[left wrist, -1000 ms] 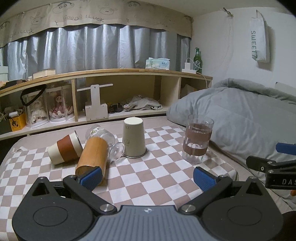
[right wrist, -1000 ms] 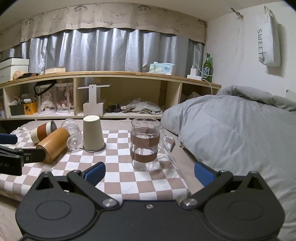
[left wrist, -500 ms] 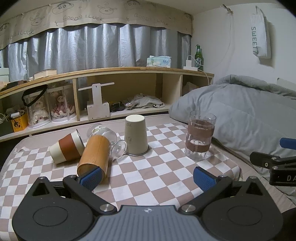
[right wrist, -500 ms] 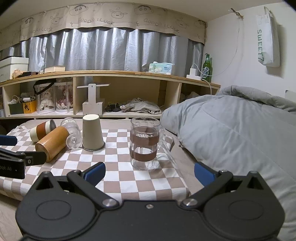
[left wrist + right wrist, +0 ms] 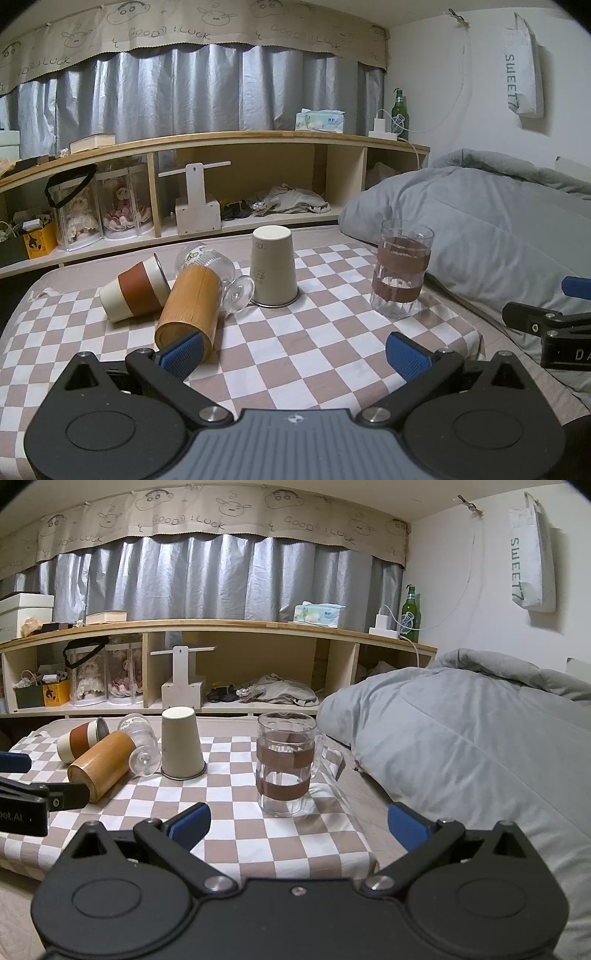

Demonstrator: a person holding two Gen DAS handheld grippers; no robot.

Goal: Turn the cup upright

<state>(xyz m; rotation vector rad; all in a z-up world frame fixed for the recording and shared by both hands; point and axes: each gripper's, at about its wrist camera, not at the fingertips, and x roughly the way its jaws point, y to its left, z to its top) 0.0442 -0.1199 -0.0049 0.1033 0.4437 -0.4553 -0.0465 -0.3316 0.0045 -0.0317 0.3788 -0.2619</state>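
On the checkered cloth (image 5: 295, 354) a beige paper cup (image 5: 273, 266) (image 5: 181, 744) stands upside down. A wooden tumbler (image 5: 190, 308) (image 5: 101, 764), a white and brown cup (image 5: 135, 290) (image 5: 81, 738) and a clear stemmed glass (image 5: 218, 267) (image 5: 142, 746) lie on their sides to its left. A glass mug with brown bands (image 5: 400, 273) (image 5: 286, 762) stands upright at the right. My left gripper (image 5: 295, 354) is open and empty, its left pad just in front of the tumbler. My right gripper (image 5: 299, 821) is open and empty, just short of the mug.
A grey duvet (image 5: 480, 229) lies to the right of the cloth. A low wooden shelf (image 5: 221, 177) with doll cases, a box and clothes runs behind. The cloth's right edge (image 5: 354, 834) drops off near the mug.
Both grippers have drawn back and risen slightly, so the cups look a little farther off. Both stay open. No cup has moved.
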